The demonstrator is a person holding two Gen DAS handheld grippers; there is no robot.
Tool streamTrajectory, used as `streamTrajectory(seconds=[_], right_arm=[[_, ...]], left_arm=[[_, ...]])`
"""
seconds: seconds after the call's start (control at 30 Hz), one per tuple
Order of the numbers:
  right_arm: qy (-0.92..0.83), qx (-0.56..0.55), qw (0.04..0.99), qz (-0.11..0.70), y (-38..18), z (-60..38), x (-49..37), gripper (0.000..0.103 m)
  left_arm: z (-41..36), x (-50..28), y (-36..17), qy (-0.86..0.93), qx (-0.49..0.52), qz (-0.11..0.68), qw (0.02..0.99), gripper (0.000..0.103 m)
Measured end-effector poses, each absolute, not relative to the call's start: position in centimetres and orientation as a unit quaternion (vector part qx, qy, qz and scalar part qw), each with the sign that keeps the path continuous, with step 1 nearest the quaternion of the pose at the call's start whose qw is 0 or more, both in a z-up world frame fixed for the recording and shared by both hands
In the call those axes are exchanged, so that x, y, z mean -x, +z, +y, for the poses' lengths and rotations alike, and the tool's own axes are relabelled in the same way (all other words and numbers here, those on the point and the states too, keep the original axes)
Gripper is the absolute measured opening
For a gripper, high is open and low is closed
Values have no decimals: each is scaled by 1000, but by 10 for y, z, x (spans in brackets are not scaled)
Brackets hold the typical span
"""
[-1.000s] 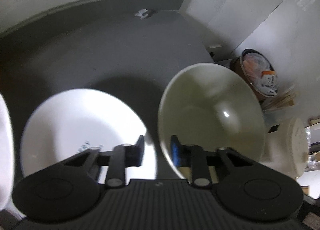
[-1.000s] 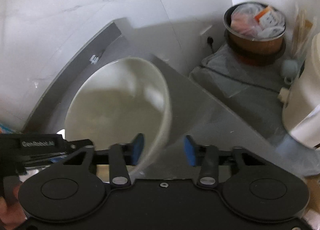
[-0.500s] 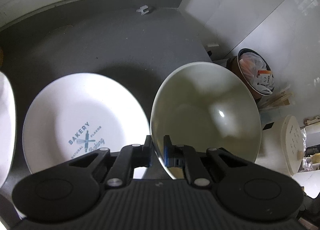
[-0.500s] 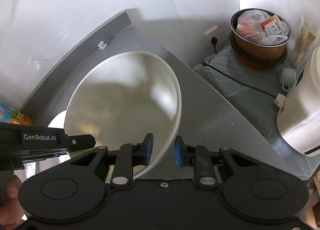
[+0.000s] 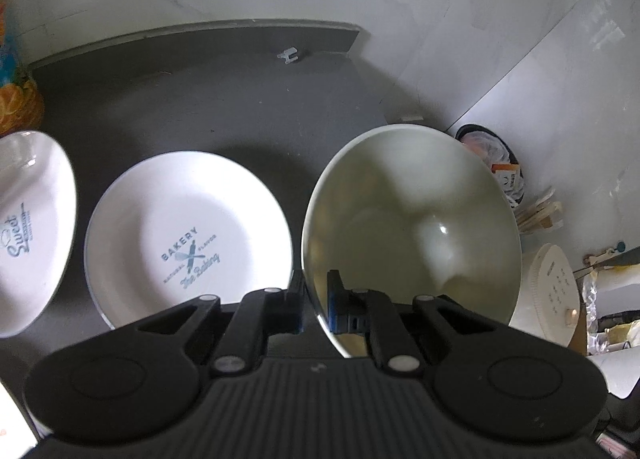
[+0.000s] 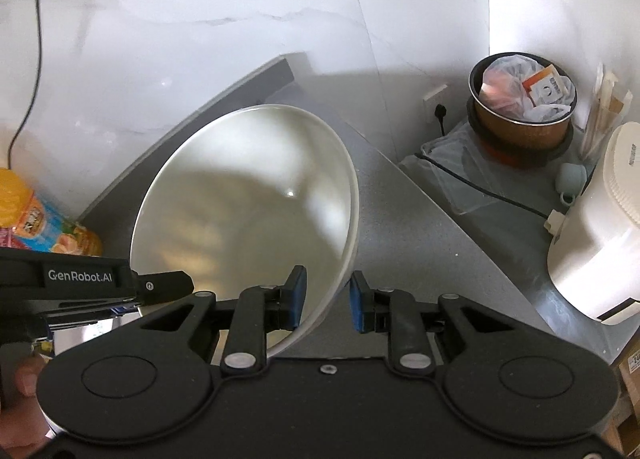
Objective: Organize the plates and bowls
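Since a moment ago the right tongs point(image 6: 327, 296) have spread apart again: their blue pads were pinched close on the bowl's rim, and now they stand wide on either side of it, one pad inside, one outside, with a clear gap. The left tongs point(image 5: 313, 296) have not let go; they stay clamped on the opposite edge of the bowl point(image 5: 412, 227), one pad against the inner wall, one behind the rim. The view from the left has risen a little, so more of the dark table point(image 5: 192, 99) shows.

The bowl is large, pale cream and glossy, empty inside, with a small bright glint near its bottom. It is held tilted above the table, just right of a white plate point(image 5: 188, 235) printed with "BAKERY" in blue, which lies flat on the table. A second white dish point(image 5: 28, 227) with "Sweet" lettering sits at the far left edge, partly cut off.

A thumb point(image 6: 24, 383) shows at the lower left of the right view, under the other tool's black arm.
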State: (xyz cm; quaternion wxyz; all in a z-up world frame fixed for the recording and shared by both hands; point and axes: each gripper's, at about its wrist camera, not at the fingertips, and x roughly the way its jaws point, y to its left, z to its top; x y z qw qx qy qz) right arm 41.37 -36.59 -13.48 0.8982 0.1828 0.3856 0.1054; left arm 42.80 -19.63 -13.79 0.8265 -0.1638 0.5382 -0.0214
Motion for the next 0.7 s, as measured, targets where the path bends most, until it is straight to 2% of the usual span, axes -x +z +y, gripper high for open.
streamTrajectory(seconds=[0.7], right_arm=[[148, -170, 907, 357, -101, -364, -355, 23]], left_arm=[[-181, -367, -101, -12, 193, 513, 836, 10]])
